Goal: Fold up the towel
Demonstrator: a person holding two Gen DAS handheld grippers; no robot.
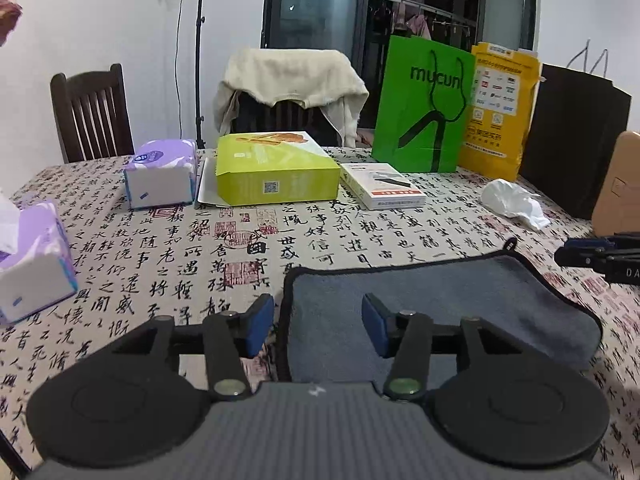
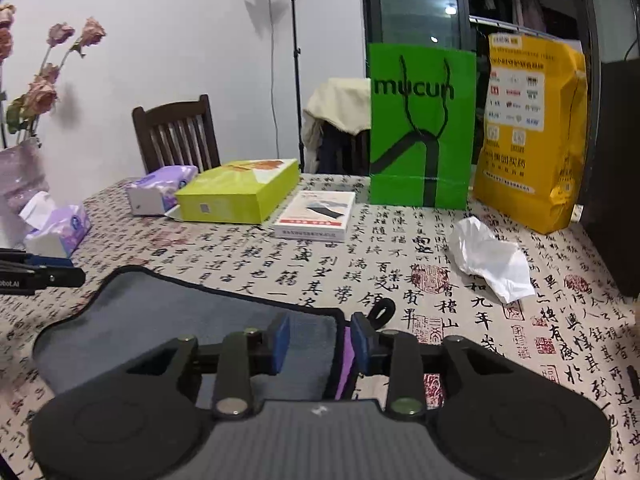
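Note:
A grey towel (image 1: 440, 296) with a dark border lies flat on the calligraphy tablecloth (image 1: 180, 256). My left gripper (image 1: 318, 326) is open, its blue pads straddling the towel's near left edge. In the right wrist view the towel (image 2: 160, 312) lies to the left, and my right gripper (image 2: 320, 340) is open around its near right corner, beside the black hanging loop (image 2: 382, 312). A purple underside shows at that corner. The right gripper also shows at the right edge of the left wrist view (image 1: 600, 258).
Along the far side stand two purple tissue packs (image 1: 162, 178), a lime box (image 1: 276, 172), a white box (image 1: 382, 186), a green bag (image 1: 424, 108), a yellow bag (image 1: 500, 112) and a black bag (image 1: 572, 140). A crumpled white tissue (image 2: 488, 260) lies right of the towel.

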